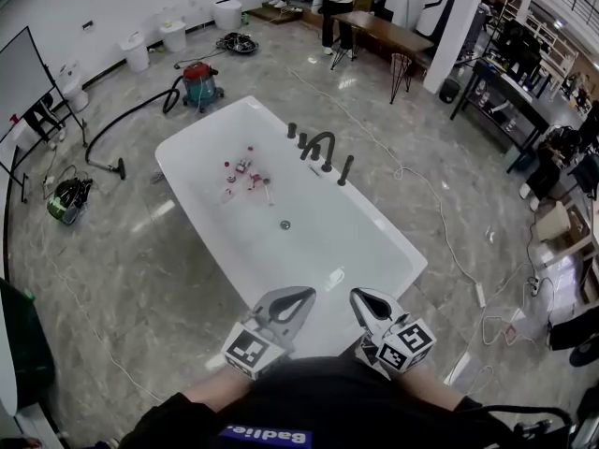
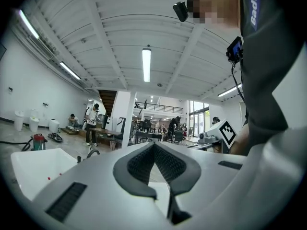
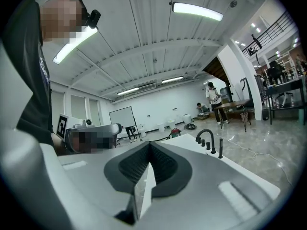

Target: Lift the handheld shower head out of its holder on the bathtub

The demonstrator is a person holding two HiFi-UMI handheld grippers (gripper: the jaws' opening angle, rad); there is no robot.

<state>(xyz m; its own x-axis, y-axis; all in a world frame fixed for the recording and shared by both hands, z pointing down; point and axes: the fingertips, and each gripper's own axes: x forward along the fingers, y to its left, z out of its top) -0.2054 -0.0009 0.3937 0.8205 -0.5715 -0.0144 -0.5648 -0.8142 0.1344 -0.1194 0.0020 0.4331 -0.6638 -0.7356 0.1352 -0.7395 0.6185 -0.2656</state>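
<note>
The left gripper [image 1: 301,295] [image 2: 154,145] is closed, its dark pads pressed together with nothing between them. The right gripper [image 1: 359,296] [image 3: 150,144] just beside it also has its jaws together and holds nothing. Both sit over the near end of the white bathtub [image 1: 187,150] [image 3: 188,141]. The black shower head [image 1: 345,169] [image 3: 220,148] stands upright in its holder on the tub's rim, well ahead of both grippers and untouched. The curved black faucet [image 1: 320,146] [image 3: 205,135] is just beyond it on the same rim. Inside the tub, farther from the grippers than the drain [image 1: 285,224], lie some small red and white pieces [image 1: 243,169]. On the floor past the tub's far end is a red and teal vacuum cleaner [image 1: 199,84].
</note>
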